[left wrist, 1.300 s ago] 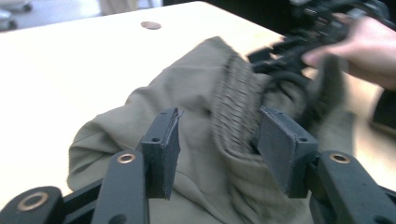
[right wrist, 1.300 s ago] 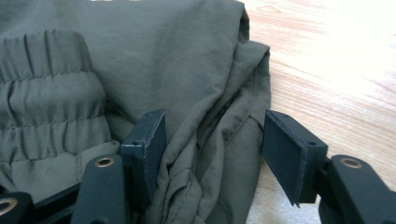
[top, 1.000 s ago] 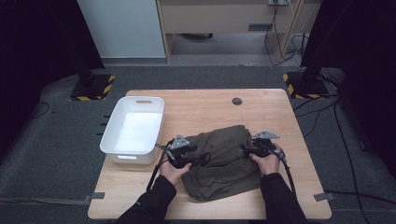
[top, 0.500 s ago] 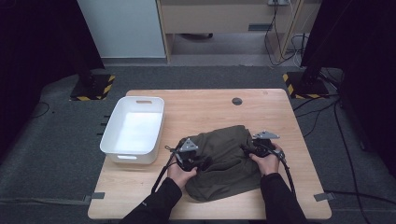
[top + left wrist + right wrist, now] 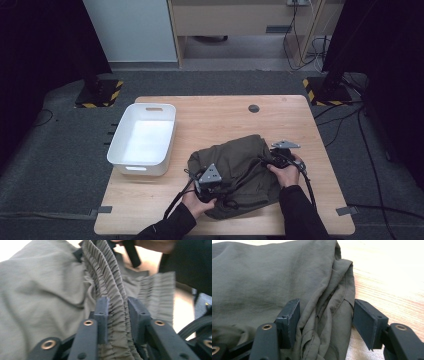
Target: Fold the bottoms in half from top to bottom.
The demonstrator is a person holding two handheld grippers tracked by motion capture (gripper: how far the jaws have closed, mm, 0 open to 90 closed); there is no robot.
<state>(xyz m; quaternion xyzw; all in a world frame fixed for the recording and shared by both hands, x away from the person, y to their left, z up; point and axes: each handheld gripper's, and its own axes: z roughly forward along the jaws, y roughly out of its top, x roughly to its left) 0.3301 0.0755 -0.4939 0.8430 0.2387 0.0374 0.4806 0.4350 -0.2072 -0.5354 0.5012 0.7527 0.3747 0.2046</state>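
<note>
At the left of the high view an empty white rectangular plastic tub sits on the pale wooden desk, apart from the work. Right of it, low in the frame's centre, lies the crumpled olive-green fabric garment, with both hands on it.

The left tongs sit at the garment's lower left edge. In the left gripper view the left tongs have the gathered, ribbed waistband running up between the jaws. The jaws have just been closing and then easing open a little; the pads stand close beside the ribbing, but I cannot tell whether they press it. To do this well, firm the bite on the whole elastic band, not one layer, before pulling.

The right tongs are at the garment's right edge. In the right gripper view the right tongs stand partly open around a thick bunched fold: the left pad lies against the cloth, the right pad is clear of it. I judge this is no real hold yet; close until both pads pinch, then draw the two hands apart evenly, low over the desk, so the cloth spreads flat without slipping.
</note>
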